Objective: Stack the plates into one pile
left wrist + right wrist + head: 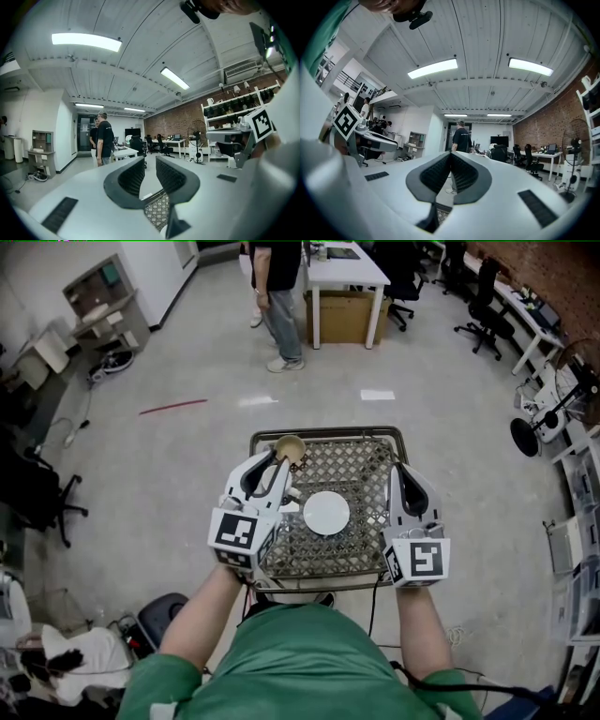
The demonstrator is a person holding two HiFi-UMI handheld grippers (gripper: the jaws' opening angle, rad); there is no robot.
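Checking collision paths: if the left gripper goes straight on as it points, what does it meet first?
Likely the tan bowl on the mesh table, just ahead of the left gripper. Its own view shows only open floor ahead, so it may pass over.

A white round plate [326,514] lies flat, face up, on the lattice-topped bench [361,474]. It sits between the two hand-held grippers, just right of the left hand-held gripper [280,461] and well left of the right hand-held gripper [397,470], nearer the person than either one's tips. From above it cannot be told whether it is one plate or several piled. A smaller tan round dish [289,448] sits just beyond the left hand-held gripper's tips, apart from the white plate.
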